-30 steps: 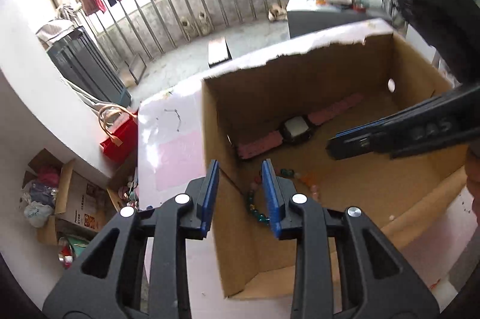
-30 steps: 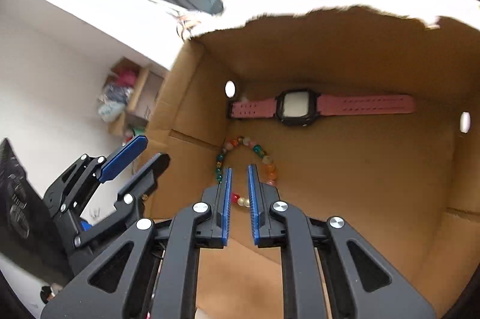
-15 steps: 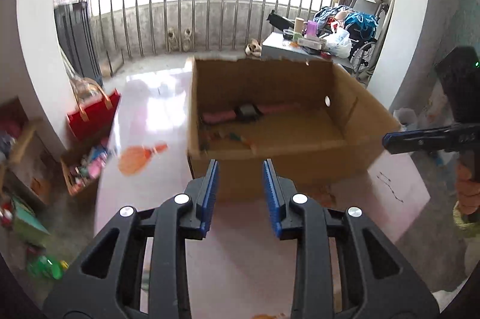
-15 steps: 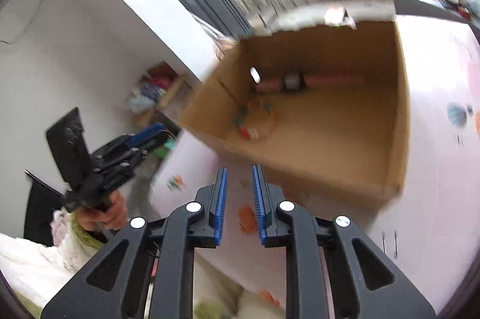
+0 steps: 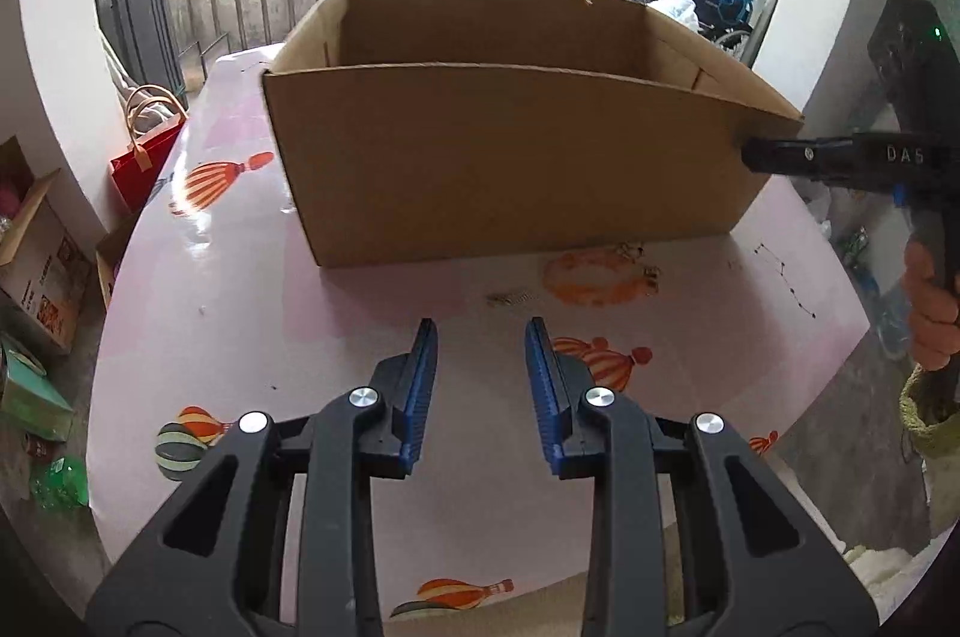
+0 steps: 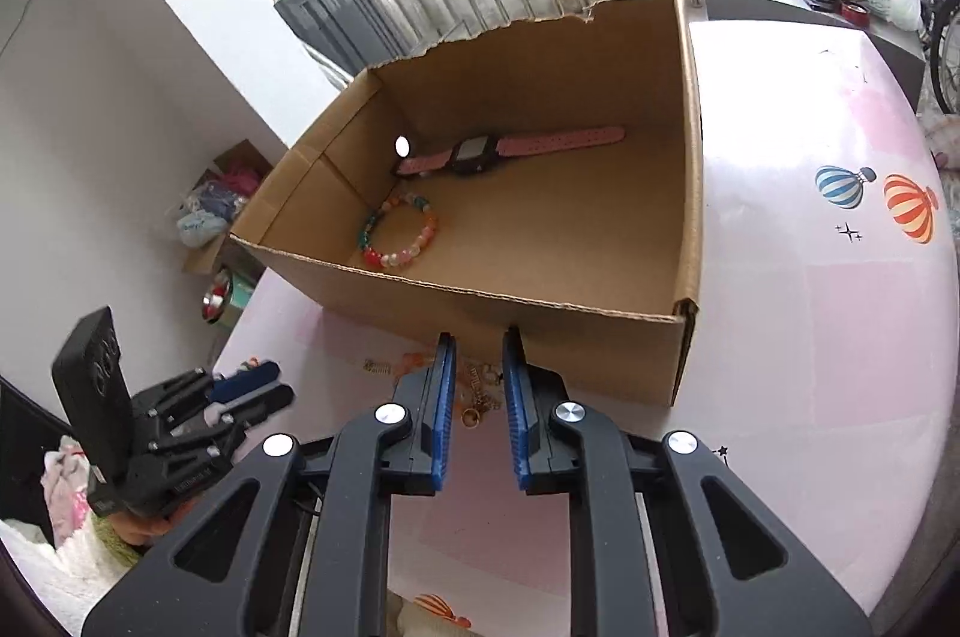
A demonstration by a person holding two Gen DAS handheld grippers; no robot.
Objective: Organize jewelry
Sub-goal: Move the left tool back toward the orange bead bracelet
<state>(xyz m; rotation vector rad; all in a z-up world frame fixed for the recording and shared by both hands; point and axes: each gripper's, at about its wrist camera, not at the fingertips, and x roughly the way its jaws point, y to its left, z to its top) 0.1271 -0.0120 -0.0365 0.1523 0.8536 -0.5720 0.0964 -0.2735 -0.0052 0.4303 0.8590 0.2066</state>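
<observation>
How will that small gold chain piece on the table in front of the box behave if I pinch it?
The gold chain piece looks thin and linked, so it will probably hang limp and bunch. It lies flat on the glossy table, so the right gripper may skid over it. Likely very light.

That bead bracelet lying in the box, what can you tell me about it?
The bead bracelet is a closed loop of round, glossy beads in red, orange, pink, pale and green. It lies flat on the floor of the open cardboard box, in the corner near the pink-strapped watch but apart from it. No claw touches it.
</observation>
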